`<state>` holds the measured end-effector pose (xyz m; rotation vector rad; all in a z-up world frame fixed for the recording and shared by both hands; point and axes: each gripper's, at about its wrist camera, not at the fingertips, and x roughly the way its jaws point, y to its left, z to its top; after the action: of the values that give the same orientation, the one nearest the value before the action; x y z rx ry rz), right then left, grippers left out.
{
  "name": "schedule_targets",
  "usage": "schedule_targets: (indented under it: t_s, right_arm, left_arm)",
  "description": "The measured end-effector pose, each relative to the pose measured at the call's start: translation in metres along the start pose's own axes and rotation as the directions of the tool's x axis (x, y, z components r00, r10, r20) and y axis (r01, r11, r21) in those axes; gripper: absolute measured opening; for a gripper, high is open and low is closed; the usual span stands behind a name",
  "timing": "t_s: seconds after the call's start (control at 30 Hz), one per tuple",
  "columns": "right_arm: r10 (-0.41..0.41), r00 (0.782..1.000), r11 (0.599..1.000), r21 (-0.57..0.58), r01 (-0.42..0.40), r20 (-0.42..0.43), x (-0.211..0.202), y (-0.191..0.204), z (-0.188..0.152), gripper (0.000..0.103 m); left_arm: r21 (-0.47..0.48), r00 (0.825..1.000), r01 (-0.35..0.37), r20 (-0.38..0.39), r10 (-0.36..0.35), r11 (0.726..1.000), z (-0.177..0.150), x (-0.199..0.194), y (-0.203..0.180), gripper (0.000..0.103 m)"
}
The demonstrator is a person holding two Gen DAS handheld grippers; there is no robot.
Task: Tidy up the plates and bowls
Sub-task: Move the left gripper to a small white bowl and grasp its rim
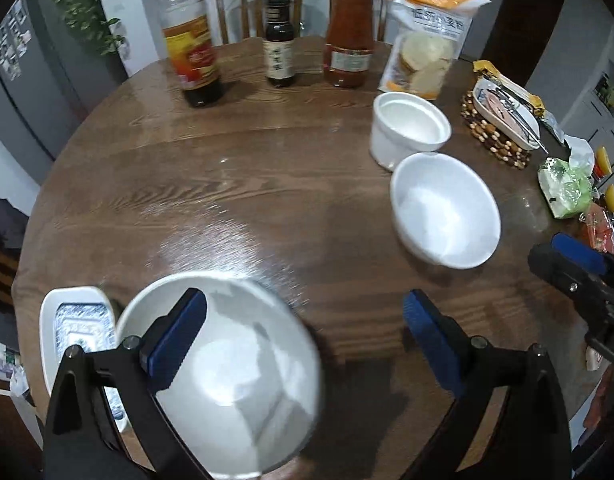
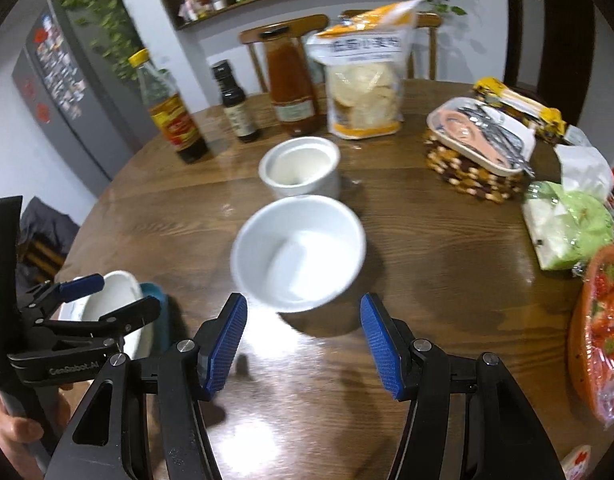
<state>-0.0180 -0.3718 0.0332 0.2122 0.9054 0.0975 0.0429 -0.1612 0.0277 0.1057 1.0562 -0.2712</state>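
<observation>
A large white bowl sits on the round wooden table at the near left. My left gripper stands wide open above it, its left pad over the bowl's inside and its right pad over bare wood; nothing is gripped. A mid-sized white bowl and a deeper white bowl stand further right. My right gripper hangs open just short of the mid-sized bowl, holding nothing. In the right wrist view the left gripper hovers over the large bowl.
A white tray with a foil pack lies beside the large bowl. Bottles, a sauce jar and a snack bag line the far edge. At the right are a beaded trivet with a dish, a tissue pack and wrapped strawberries.
</observation>
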Motion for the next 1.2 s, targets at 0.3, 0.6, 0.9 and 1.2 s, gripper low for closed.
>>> schedule_targets:
  t_s: [0.3,0.6,0.9,1.2]
  right_arm:
    - [-0.010,1.000,1.000,0.008,0.010,-0.014,0.021,-0.031,0.020,0.060]
    - [0.030,0.997,0.999,0.037,-0.027,-0.067,0.062,-0.051,0.038,0.060]
    - [0.061,0.990,0.997,0.045,-0.056,-0.123,0.084,-0.052,0.037,0.059]
    - [0.109,0.982,0.994,0.012,-0.108,-0.157,0.098,-0.043,0.037,0.018]
  left_arm:
    - [0.006,1.000,-0.009,-0.023,0.009,1.000,0.027,0.030,-0.038,0.099]
    - [0.020,0.996,-0.033,-0.080,0.034,0.999,0.046,0.069,-0.059,0.091]
    - [0.028,0.991,0.003,-0.135,0.001,1.000,0.046,0.085,-0.065,0.049]
    - [0.026,0.987,0.044,-0.155,-0.040,0.999,0.047,0.092,-0.068,0.021]
